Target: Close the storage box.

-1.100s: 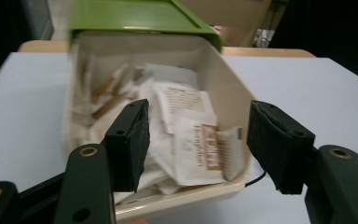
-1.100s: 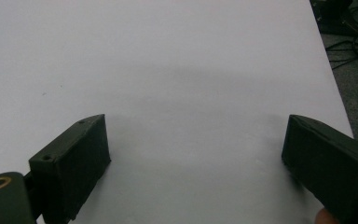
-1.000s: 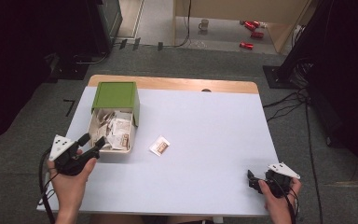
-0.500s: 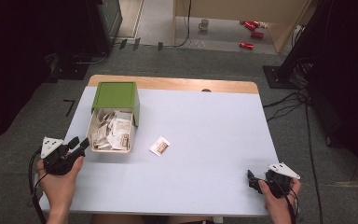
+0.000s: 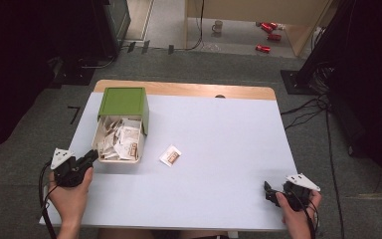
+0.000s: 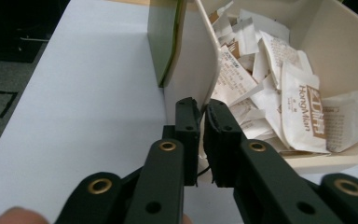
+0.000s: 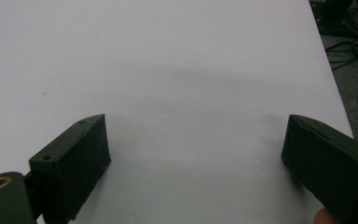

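Observation:
A cream box [image 5: 98,134] full of white paper packets [image 5: 122,142] stands at the table's left, its green lid [image 5: 124,102] leaning up behind it. One packet [image 5: 170,156] lies loose on the table to the right of the box. My left gripper [image 5: 90,157] rests on the table just off the box's near left corner. Its jaws have just been closing and stand shut [image 6: 204,112] with nothing between them, in front of the box wall [image 6: 189,60]. My right gripper [image 5: 269,193] sits low at the near right, open [image 7: 196,154] over bare table.
The table [image 5: 219,129] is pale, with a wooden strip [image 5: 189,89] along its far edge. A mug [image 5: 218,26] and red cans [image 5: 268,30] lie on the floor beyond. Cables [image 5: 318,109] run on the floor to the right.
My left gripper has drawn back from the box toward the near left and sunk to the table, and its jaws have closed. The right gripper has kept still.

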Motion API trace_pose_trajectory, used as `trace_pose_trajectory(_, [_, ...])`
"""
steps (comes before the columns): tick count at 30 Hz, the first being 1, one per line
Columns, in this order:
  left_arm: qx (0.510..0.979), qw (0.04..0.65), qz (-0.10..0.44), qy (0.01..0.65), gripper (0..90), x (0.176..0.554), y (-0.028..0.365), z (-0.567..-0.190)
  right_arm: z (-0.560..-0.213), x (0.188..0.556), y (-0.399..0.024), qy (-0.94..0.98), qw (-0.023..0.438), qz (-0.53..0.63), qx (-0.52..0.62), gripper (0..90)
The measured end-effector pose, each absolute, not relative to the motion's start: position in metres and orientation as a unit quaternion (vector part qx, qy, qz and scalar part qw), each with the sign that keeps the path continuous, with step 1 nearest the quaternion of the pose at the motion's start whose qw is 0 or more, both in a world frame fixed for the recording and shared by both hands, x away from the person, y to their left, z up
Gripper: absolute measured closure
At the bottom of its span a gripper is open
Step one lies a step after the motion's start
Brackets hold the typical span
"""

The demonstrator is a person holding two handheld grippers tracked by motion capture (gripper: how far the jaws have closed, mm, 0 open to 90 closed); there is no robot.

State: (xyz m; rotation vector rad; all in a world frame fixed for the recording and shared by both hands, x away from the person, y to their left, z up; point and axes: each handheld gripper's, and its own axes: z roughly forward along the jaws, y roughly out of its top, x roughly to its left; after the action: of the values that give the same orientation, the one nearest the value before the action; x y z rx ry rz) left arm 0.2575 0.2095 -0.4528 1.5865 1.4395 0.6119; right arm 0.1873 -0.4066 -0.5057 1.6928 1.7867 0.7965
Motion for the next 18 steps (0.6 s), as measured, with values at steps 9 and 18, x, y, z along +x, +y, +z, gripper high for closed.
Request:
trace_pose_trajectory(9, [0.649,0.420,0.273,0.573,89.4,0.258,0.203,-0.452,-0.506,0.187,-0.407,0.664,0.274,0.296,0.629,7.0])
trace_pose_trajectory(18, [0.653,0.409,0.262,0.581,90.0,0.265,0.198,-0.444,-0.506,0.187,-0.407,0.664,0.274,0.296,0.629,7.0])
